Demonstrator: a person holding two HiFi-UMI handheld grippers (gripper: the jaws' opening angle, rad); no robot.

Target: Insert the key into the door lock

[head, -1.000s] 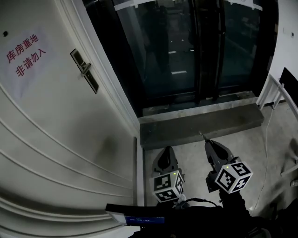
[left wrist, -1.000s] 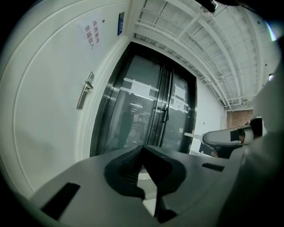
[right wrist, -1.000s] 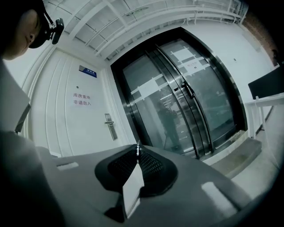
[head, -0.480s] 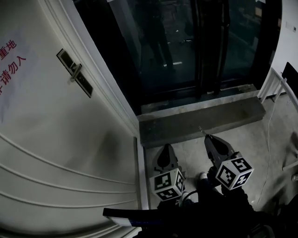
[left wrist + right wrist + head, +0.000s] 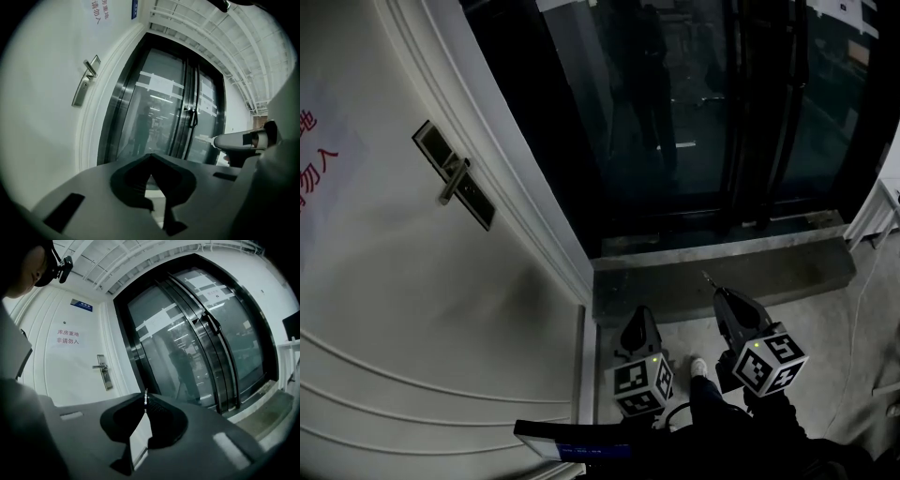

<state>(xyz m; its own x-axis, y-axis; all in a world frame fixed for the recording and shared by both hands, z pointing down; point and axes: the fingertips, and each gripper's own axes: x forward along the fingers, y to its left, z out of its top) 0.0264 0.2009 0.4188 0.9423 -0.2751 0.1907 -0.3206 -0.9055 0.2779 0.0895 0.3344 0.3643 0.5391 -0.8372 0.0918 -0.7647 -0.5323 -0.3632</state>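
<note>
The white door (image 5: 412, 309) fills the left of the head view, and its metal lock plate with lever handle (image 5: 455, 176) sits high on it. Both grippers hang low over the floor, well short of the door. My right gripper (image 5: 719, 296) is shut on a thin metal key (image 5: 706, 277) that pokes out past its jaw tips. In the right gripper view the key (image 5: 146, 398) stands upright between the jaws, with the lock plate (image 5: 104, 371) far off to its left. My left gripper (image 5: 639, 315) is shut with nothing in it; its own view shows the handle (image 5: 86, 85) at upper left.
Dark glass sliding doors (image 5: 703, 122) stand ahead behind a concrete step (image 5: 722, 272). A red-lettered paper notice (image 5: 314, 155) is stuck on the white door. A white rail (image 5: 877, 211) runs along the right edge. A shoe (image 5: 698, 367) shows between the grippers.
The head view has swung, so the lock plate now sits slightly lower and further right than half a second ago. Both grippers stay low, still shut, the key still held.
</note>
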